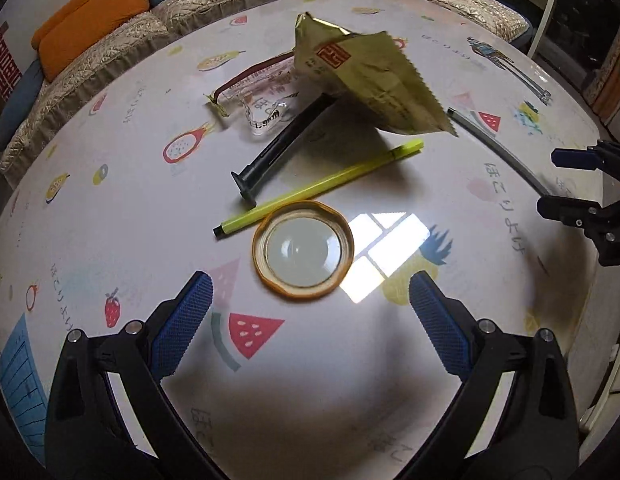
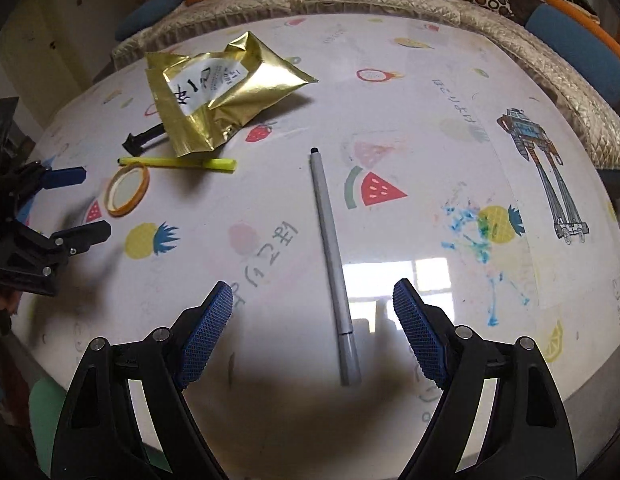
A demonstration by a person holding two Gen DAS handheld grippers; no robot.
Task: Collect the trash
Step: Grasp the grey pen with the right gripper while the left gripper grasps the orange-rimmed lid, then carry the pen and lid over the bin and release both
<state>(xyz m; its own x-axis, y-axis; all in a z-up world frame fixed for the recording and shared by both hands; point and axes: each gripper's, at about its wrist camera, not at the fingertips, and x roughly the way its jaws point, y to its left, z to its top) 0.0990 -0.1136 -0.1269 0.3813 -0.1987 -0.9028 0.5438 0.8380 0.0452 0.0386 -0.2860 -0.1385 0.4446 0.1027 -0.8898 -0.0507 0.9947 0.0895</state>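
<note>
Progress: nothing seen collected yet; all items lie on the table; no bin or bag visible in either view, so drop-off spot can't be told.

Left gripper: jaws spread wide, nothing held; hung just short of the jar lid, which sits betw. and a bit ahead of the fingertips. Judged the likely first pick.

Right gripper: jaws spread wide, empty; the grey pen is lying lengthwise betw. the fingers, its near end under the gap.

Jar lid: flat on table, inner side up, orange-yellow rim; touching or nearly touching the yellow pen.

Gold wrapper: crumpled foil pouch, propped up, partly over the black plastic piece; far side of the cluster.

Clear wrapper: transparent w/ red edge, flat behind the black piece, partly hidden by the gold pouch.

Pens: yellow one by the lid, grey one well apart to the right; whether these count as trash can't be told.

Left to do (judged): everything — lid, both wrappers, poss. black piece; no grasp closed so far.

Backgrd: sofa behind the table.
</note>
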